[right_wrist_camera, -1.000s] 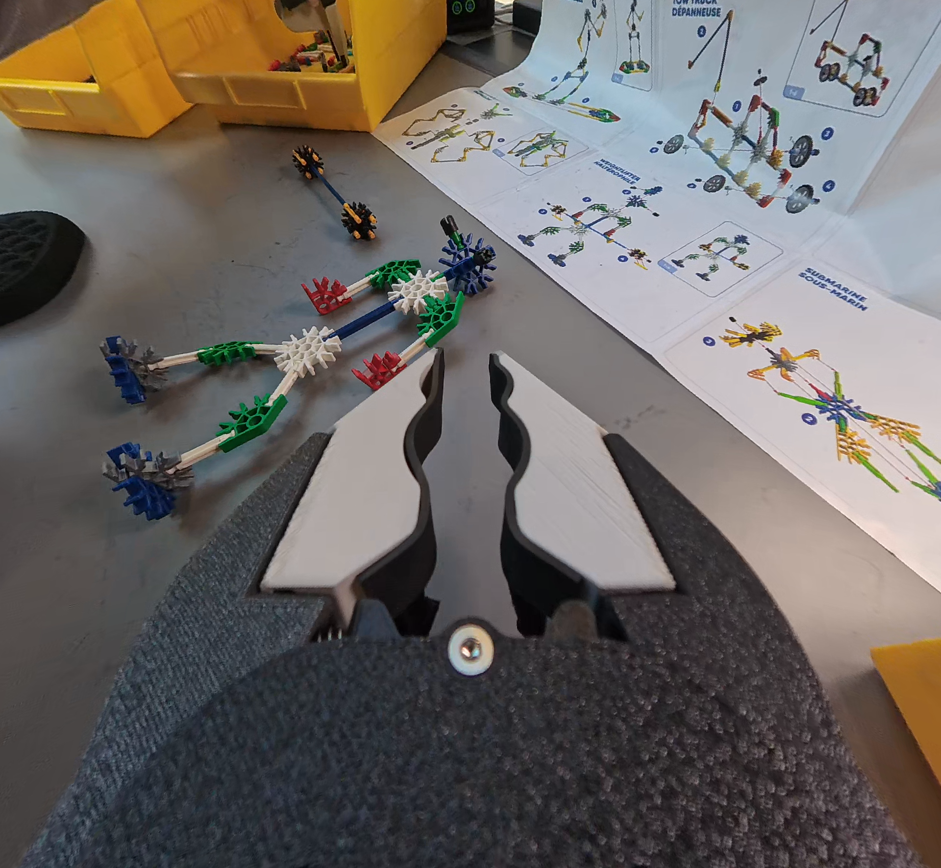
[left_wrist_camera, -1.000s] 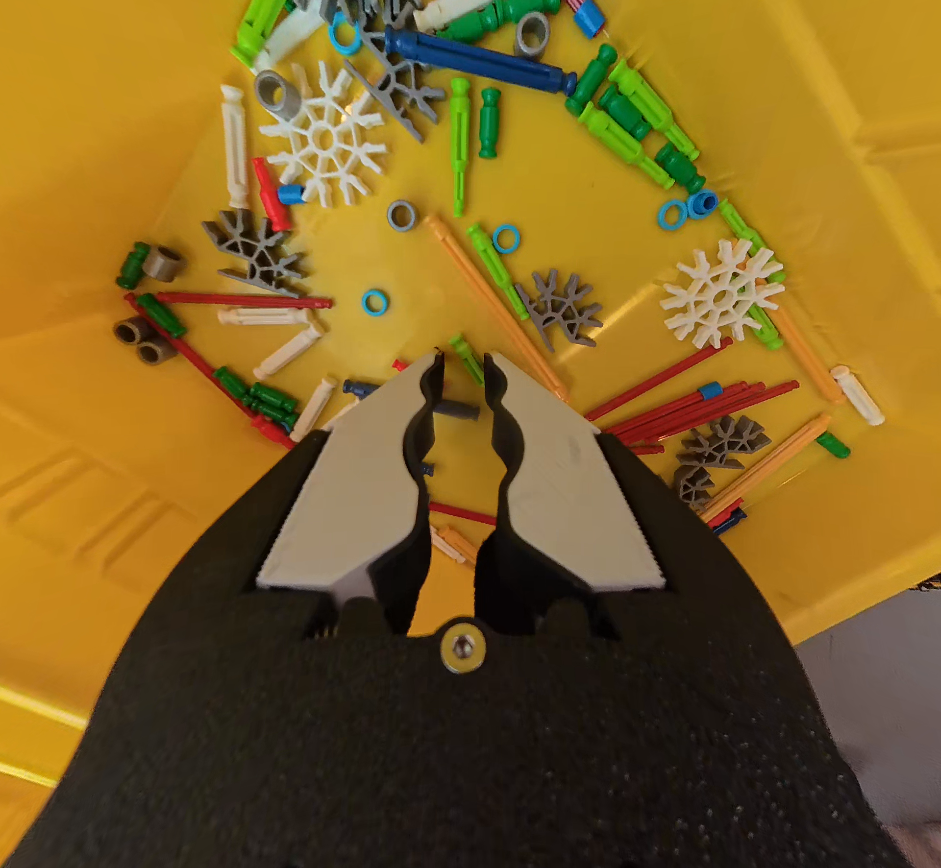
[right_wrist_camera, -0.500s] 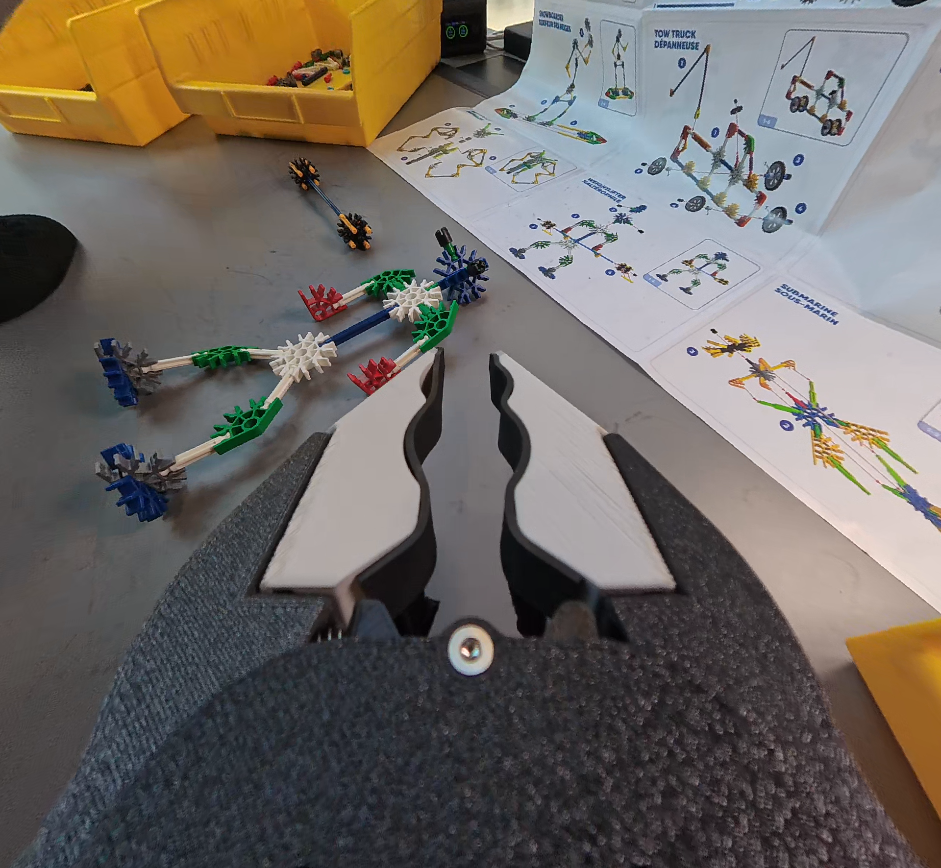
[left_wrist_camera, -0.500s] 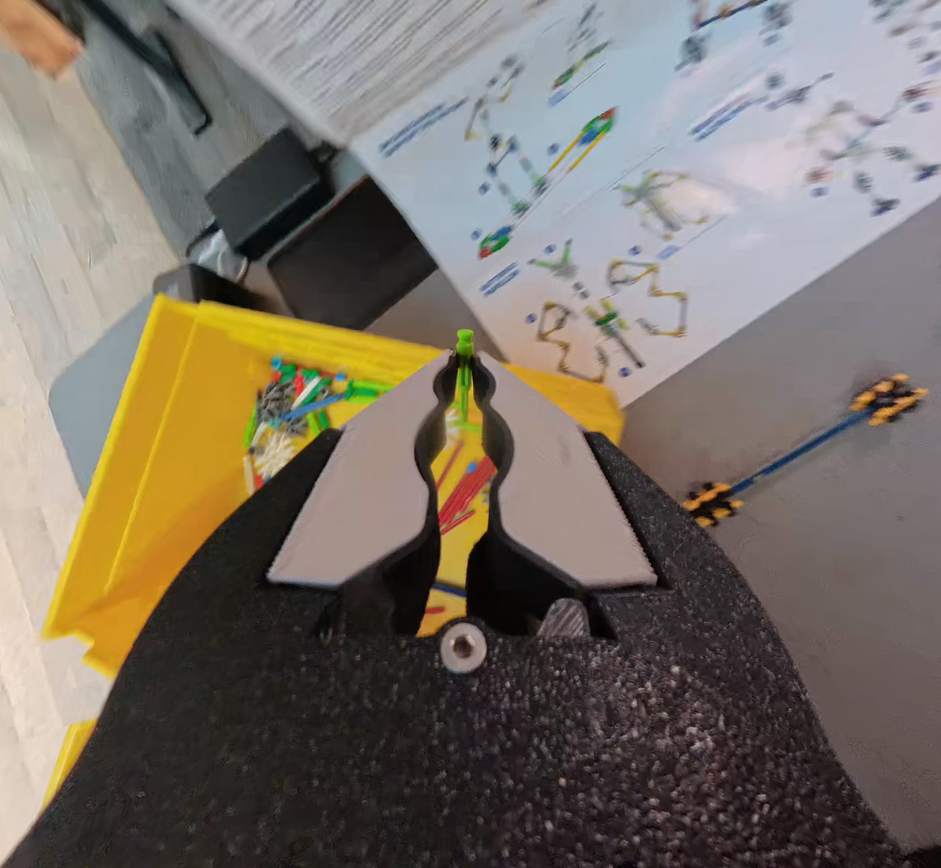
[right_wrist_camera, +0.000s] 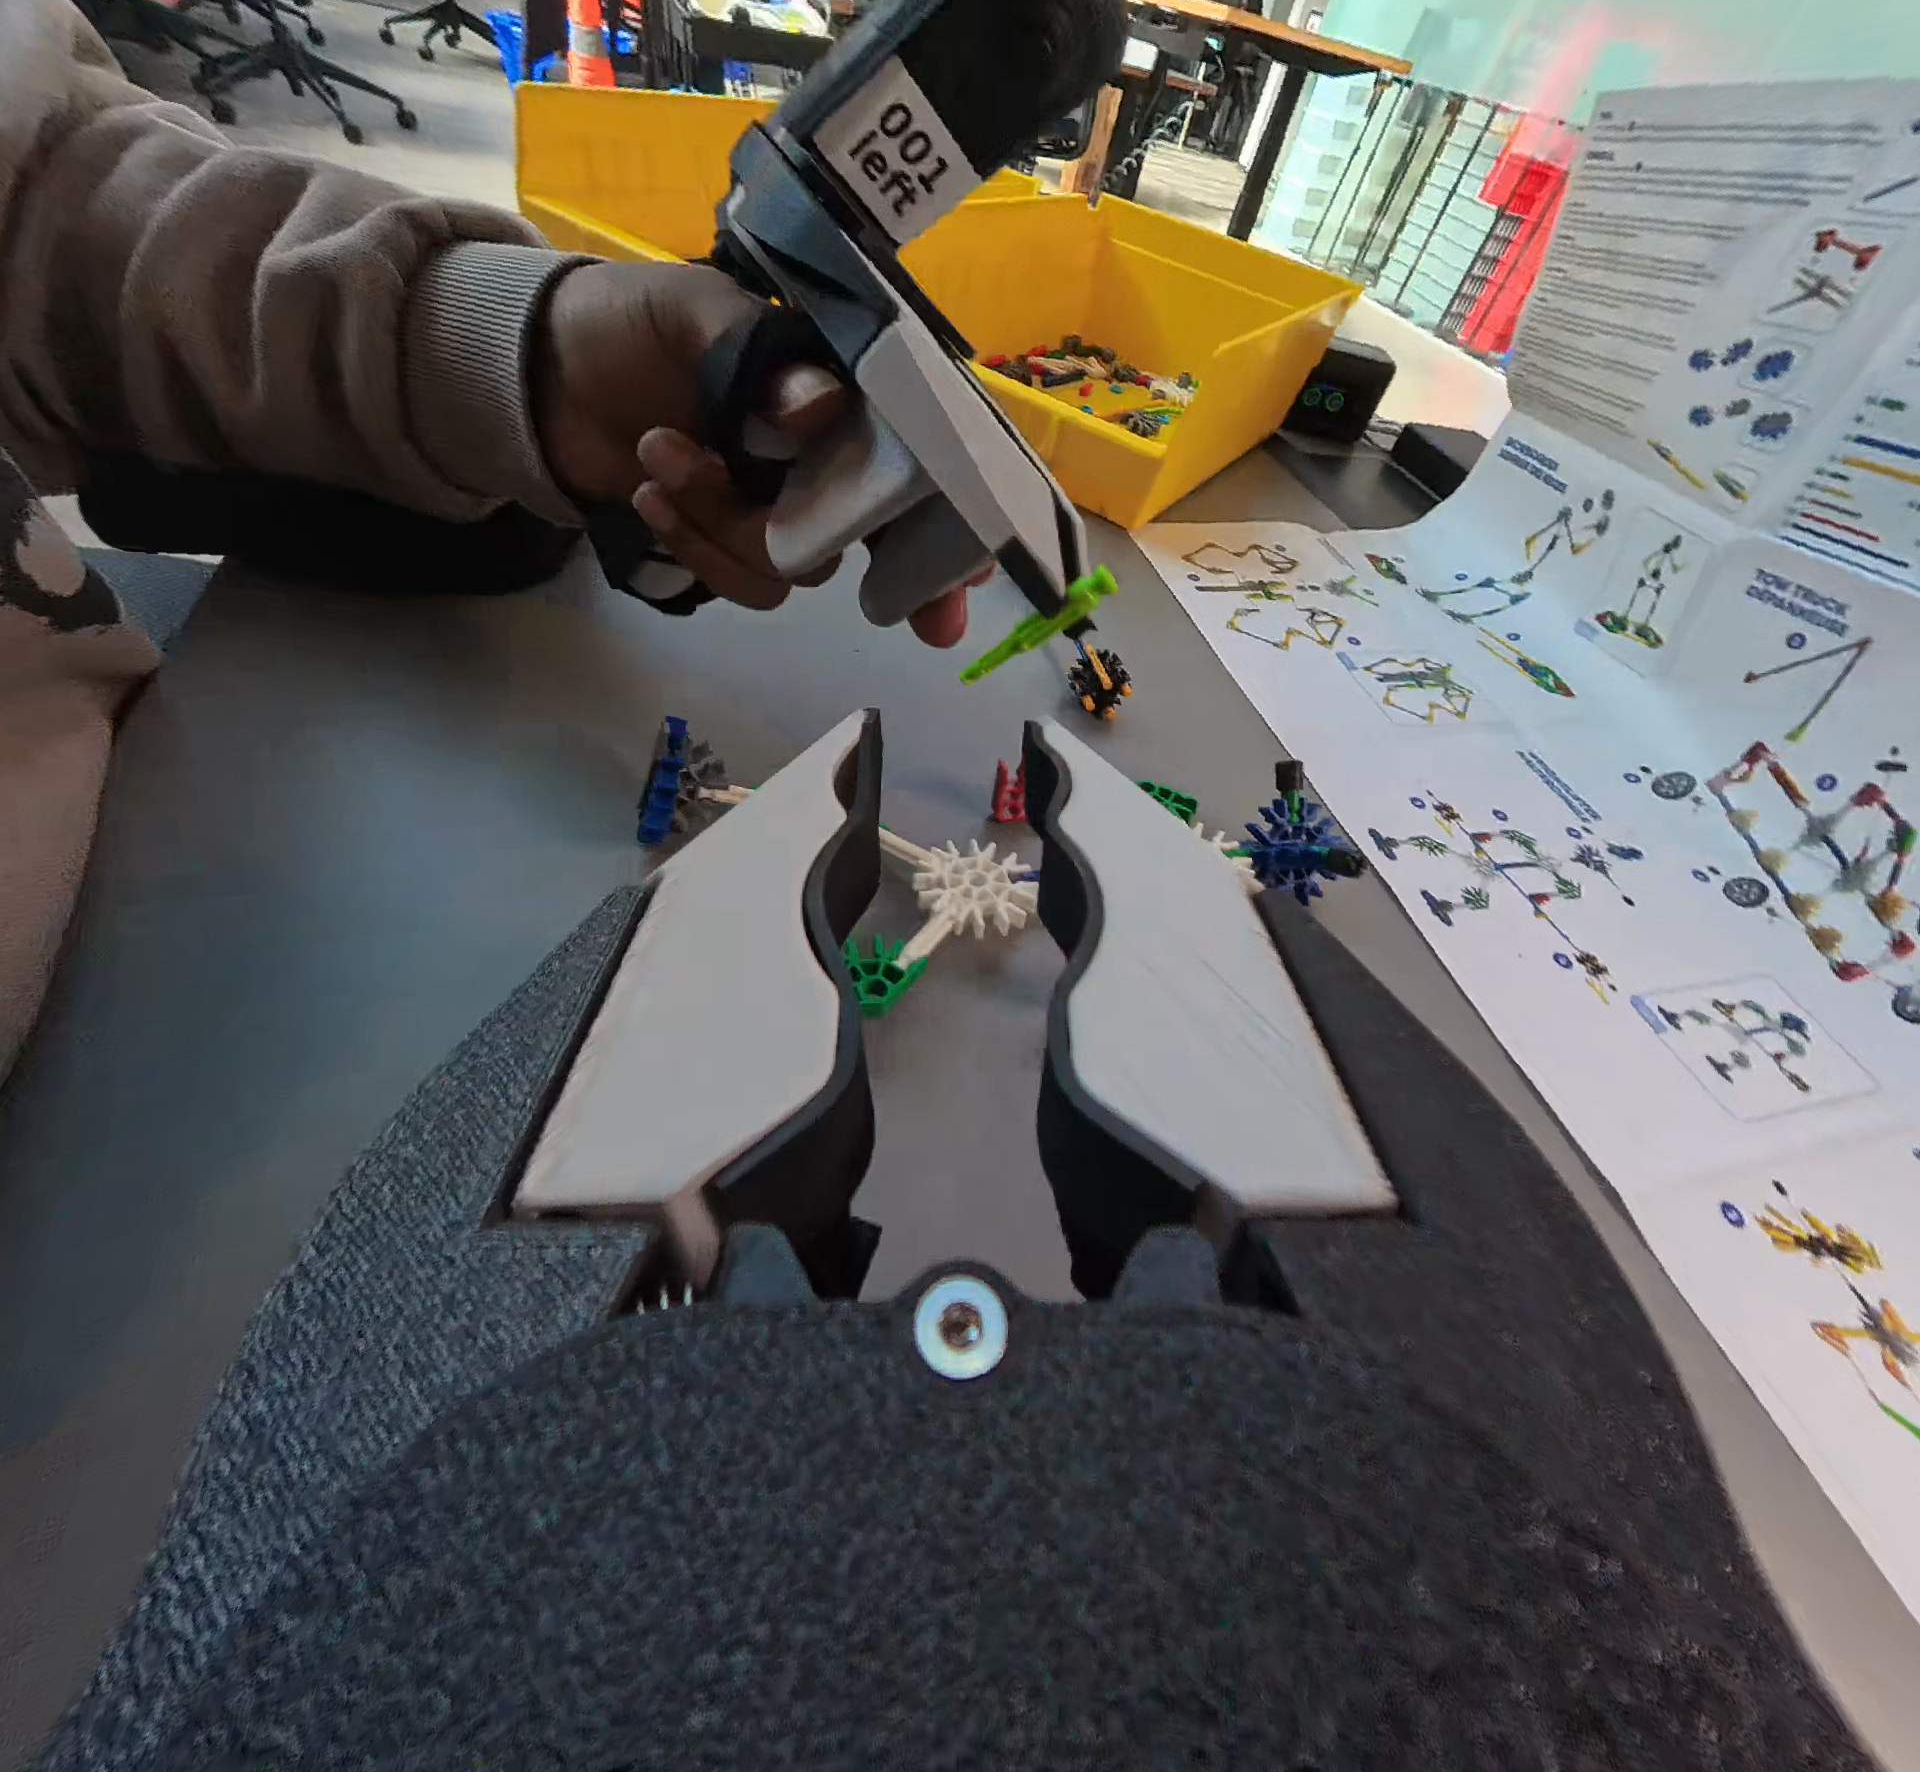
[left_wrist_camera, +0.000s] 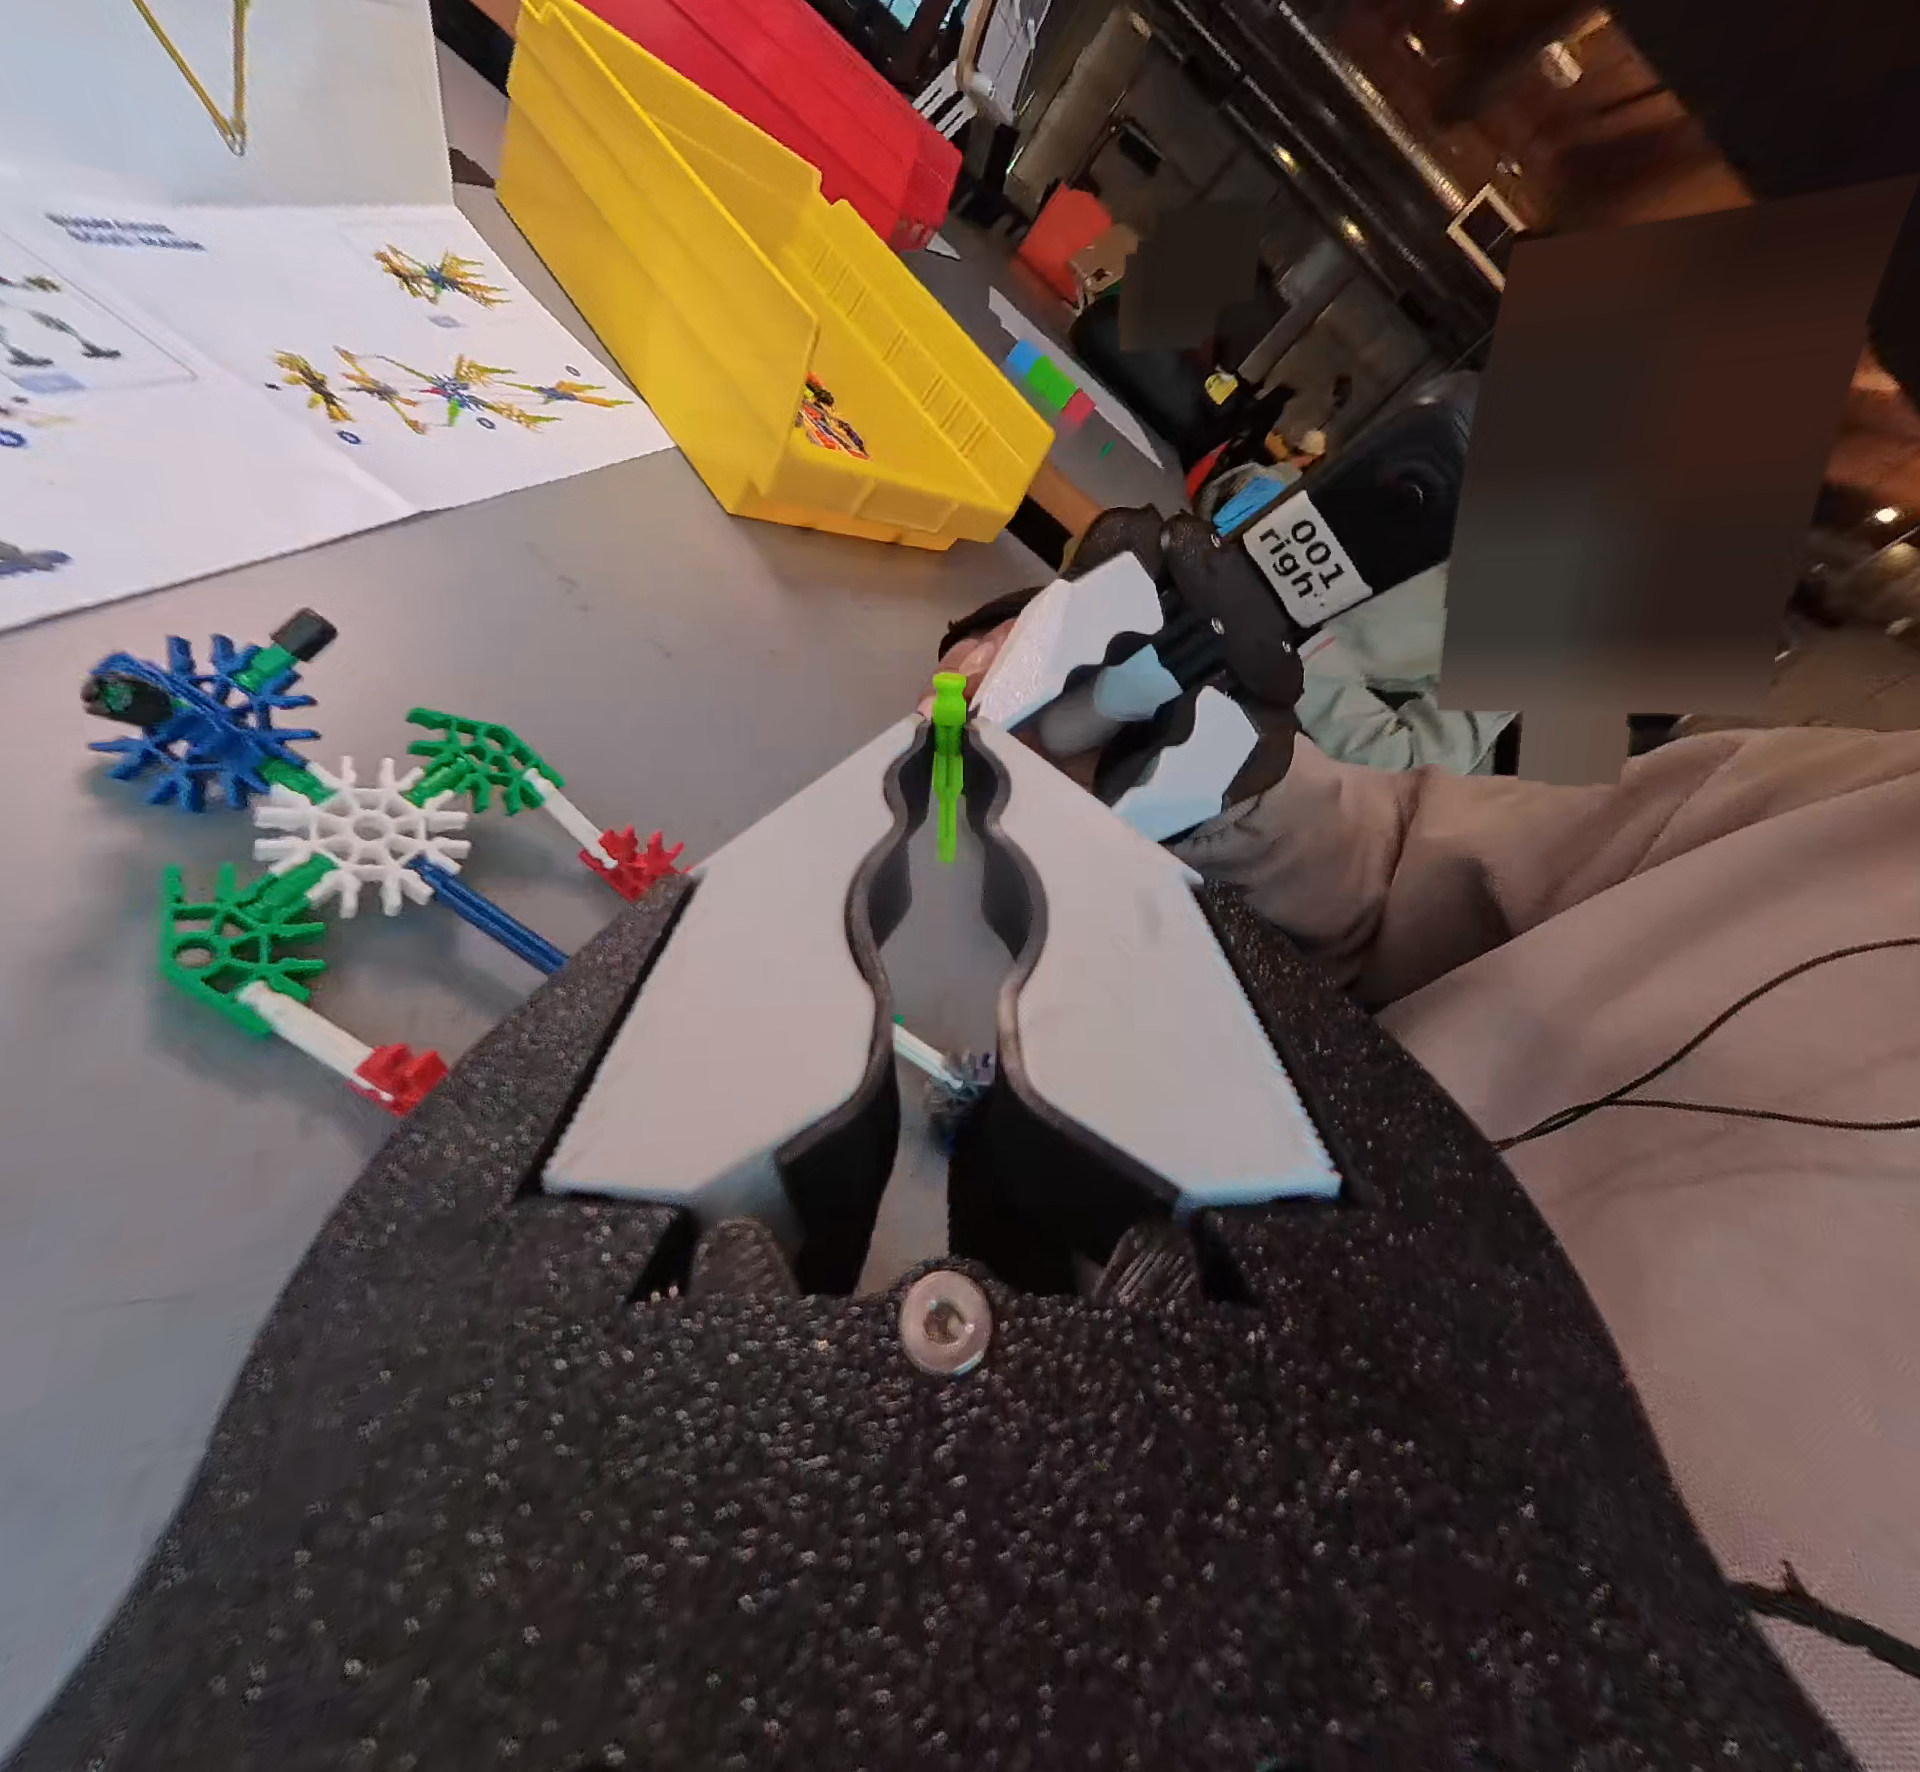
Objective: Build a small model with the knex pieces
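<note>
In the left wrist view, we saw our left gripper (left_wrist_camera: 948, 735) pinched tight on a lime-green rod (left_wrist_camera: 947, 766), which stood upright between the fingertips with its knobbed end poking out above them. It hung over the grey table (left_wrist_camera: 623, 600). To its left lay the toy assembly (left_wrist_camera: 343, 839) of blue, white, green and red connectors, its blue rod running under the gripper body. Just beyond the fingertips we saw the right gripper (left_wrist_camera: 1117, 714), held in a sleeved hand. A yellow bin (left_wrist_camera: 727, 309) stood farther back beside the instruction sheet (left_wrist_camera: 260, 372), with a red bin (left_wrist_camera: 748, 60) behind it.

In the right wrist view, our right gripper (right_wrist_camera: 951, 751) was spread apart and held nothing. Between its fingers we saw the assembly's white connector (right_wrist_camera: 971, 886) on the table. Above and ahead, the left gripper (right_wrist_camera: 1075, 605) clamped the green rod (right_wrist_camera: 1034, 626), tilted, near a small black-and-orange connector (right_wrist_camera: 1099, 678). Another yellow bin (right_wrist_camera: 1143, 309) holding loose pieces stood behind.
</note>
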The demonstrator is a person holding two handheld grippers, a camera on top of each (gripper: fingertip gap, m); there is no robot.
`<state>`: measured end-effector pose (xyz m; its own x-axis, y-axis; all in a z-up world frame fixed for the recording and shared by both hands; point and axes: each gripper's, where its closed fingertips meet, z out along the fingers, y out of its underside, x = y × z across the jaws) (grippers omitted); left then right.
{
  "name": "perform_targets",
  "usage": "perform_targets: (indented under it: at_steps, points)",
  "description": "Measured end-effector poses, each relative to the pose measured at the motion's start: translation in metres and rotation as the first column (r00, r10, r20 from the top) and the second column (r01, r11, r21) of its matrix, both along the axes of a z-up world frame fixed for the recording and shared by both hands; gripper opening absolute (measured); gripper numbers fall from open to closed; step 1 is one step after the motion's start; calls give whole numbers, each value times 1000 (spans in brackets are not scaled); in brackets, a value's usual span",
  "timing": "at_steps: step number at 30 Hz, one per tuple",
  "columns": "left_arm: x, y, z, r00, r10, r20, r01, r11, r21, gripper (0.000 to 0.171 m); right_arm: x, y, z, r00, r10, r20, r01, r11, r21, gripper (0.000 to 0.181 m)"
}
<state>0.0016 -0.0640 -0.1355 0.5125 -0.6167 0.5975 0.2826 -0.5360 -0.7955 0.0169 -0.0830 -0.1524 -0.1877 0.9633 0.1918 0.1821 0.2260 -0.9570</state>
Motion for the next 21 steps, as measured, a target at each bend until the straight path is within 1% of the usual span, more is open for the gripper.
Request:
perform_targets:
  at_steps: [2,5,7,8,10,12,16,20,21]
  points:
    - [0,-1,-2,996,15,85,-11,999,-46,5,-7,-11,-1,1000,13,-1,-13,1000,23,33]
    - [-7,3,-4,979,60,194,-46,996,-76,5,-21,-17,-7,999,-23,36,22,999,32,36]
    - [-10,4,2,965,82,249,-72,996,-50,5,-29,-22,-13,998,-28,64,28,1000,1,35]
    - [-9,3,6,960,79,267,-76,997,-24,5,-32,-23,-15,996,-34,78,36,999,-27,30]
    - [-6,0,12,964,82,252,-97,994,48,5,-35,-26,-17,996,-27,91,34,996,-78,22]
    - [0,-3,13,979,78,186,-99,989,107,5,-34,-29,-11,999,-4,52,10,993,-120,1]
    - [2,-6,11,993,84,79,-98,978,185,5,-28,-23,2,1000,-11,-1,11,986,-165,0]
    - [0,-6,14,992,90,84,-106,972,211,5,-23,-11,2,999,-48,4,48,978,-203,0]
    - [0,-6,17,991,92,97,-112,969,221,5,-23,-13,0,999,-37,16,39,975,-218,5]
